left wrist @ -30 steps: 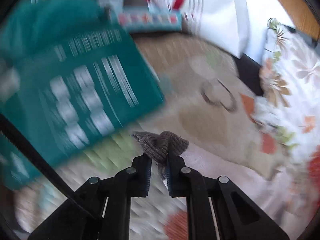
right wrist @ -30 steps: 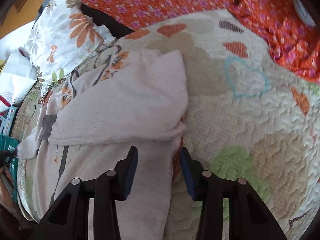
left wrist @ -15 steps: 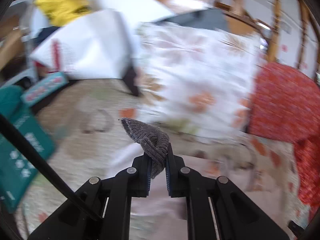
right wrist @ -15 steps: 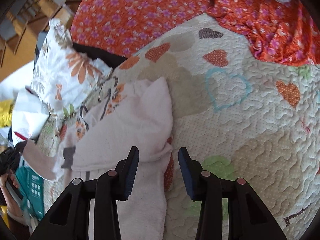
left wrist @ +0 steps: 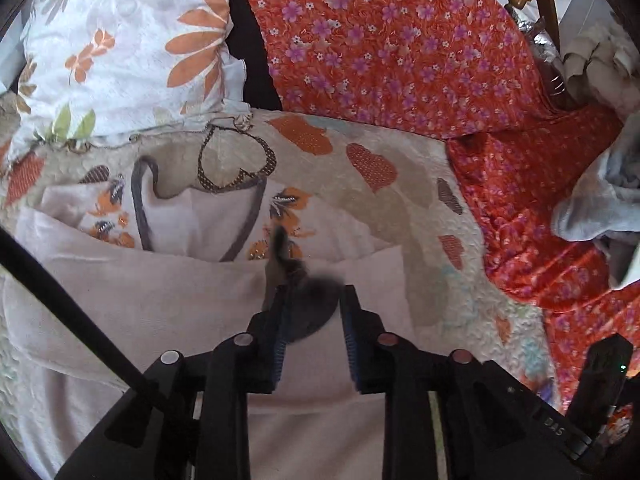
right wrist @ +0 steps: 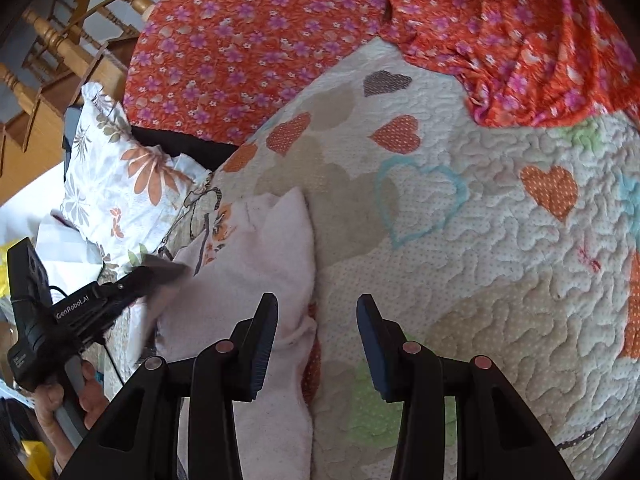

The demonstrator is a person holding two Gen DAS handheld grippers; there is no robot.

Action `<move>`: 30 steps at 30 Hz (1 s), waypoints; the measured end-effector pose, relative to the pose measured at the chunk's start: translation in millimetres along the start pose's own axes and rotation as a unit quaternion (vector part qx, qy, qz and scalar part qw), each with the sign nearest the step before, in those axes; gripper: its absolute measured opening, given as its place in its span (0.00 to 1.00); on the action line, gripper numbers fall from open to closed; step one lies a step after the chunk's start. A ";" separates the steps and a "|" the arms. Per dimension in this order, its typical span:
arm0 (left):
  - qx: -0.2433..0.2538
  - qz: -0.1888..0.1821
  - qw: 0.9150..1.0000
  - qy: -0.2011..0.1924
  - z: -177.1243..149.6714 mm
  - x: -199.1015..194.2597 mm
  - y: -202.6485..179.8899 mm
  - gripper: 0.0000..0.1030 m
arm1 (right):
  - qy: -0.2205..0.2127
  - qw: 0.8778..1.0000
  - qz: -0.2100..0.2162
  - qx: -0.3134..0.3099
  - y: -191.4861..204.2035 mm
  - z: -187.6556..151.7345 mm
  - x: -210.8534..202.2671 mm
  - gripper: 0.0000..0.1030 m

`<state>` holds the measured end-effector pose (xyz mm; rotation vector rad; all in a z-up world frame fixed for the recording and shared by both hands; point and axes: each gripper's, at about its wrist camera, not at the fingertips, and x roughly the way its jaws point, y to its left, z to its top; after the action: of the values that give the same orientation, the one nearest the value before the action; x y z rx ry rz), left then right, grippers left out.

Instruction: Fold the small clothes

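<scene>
While the left gripper (left wrist: pixel 312 312) has its jaws apart around a blurred grey cuff (left wrist: pixel 304 292), the pink garment (right wrist: pixel 256 264) runs lengthwise left of the right gripper (right wrist: pixel 318 332), jaws apart and empty

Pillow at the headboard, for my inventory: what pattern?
White with orange and grey flowers; the pillow shows best in the left wrist view.

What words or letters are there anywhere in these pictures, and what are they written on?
"GenRobot.AI": white print on the black body of the left tongs, seen from the right wrist camera.
"DAS": small pale letters on a black device at the lower right edge of the left wrist view.
A smaller label lower on the left tongs' body is too tiny to read.
No words show on the quilt, pillows or clothes.
</scene>
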<state>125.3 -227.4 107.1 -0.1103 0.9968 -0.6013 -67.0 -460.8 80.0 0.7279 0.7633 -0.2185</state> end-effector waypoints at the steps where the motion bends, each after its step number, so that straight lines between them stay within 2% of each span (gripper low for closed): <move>1: -0.003 0.000 1.000 0.000 0.1 -7.0 9.7 0.35 | 0.000 1.000 0.000 -0.010 4.5 -0.6 0.6 0.44; 3: -0.014 0.007 1.000 -0.015 -3.7 -26.4 25.4 0.53 | 0.002 1.000 -0.002 -0.028 12.8 -3.3 2.5 0.44; 6: -0.021 0.036 0.998 -0.044 -16.1 -58.4 55.3 0.65 | 0.012 0.999 0.001 -0.049 22.9 -10.9 8.6 0.44; 9: -0.030 0.096 0.993 -0.055 -38.3 -82.5 95.1 0.66 | 0.028 0.998 0.027 -0.057 33.0 -20.5 18.0 0.44; 12: -0.049 0.140 0.988 -0.053 -61.9 -98.7 137.7 0.66 | 0.052 0.995 0.070 -0.054 47.1 -23.1 32.3 0.44; 16: -0.097 0.189 0.976 -0.052 -97.7 -120.4 206.3 0.66 | 0.073 0.992 0.071 -0.078 77.2 -15.1 62.9 0.44; 19: -0.138 0.202 0.968 -0.054 -117.2 -133.4 243.9 0.66 | 0.097 0.991 0.073 -0.064 87.0 -10.4 91.8 0.44; 22: -0.176 0.206 0.961 -0.059 -134.7 -143.7 271.6 0.66 | 0.112 0.991 0.032 -0.072 94.3 -15.4 120.7 0.44; 25: -0.213 0.194 0.956 -0.057 -147.0 -146.9 292.3 0.66 | 0.112 0.990 0.020 -0.086 103.0 -24.9 135.5 0.44; 26: -0.219 0.193 0.955 -0.056 -150.0 -147.5 296.1 0.66 | 0.106 0.989 0.014 -0.101 108.5 -27.6 136.0 0.39; 27: -0.222 0.195 0.954 -0.054 -153.1 -147.5 299.5 0.66 | 0.103 0.988 0.012 -0.112 112.9 -28.7 136.9 0.28; 28: -0.224 0.199 0.953 -0.052 -156.3 -147.7 301.2 0.66 | 0.103 0.987 0.012 -0.120 115.7 -29.5 136.8 0.04; 30: -0.222 0.206 0.952 -0.053 -159.1 -147.6 301.6 0.66 | 0.094 0.988 0.009 -0.123 118.3 -28.1 131.0 0.04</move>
<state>65.3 129.8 24.1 -0.3195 1.0004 0.0176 62.0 -345.0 36.3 0.5241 0.9442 -0.0377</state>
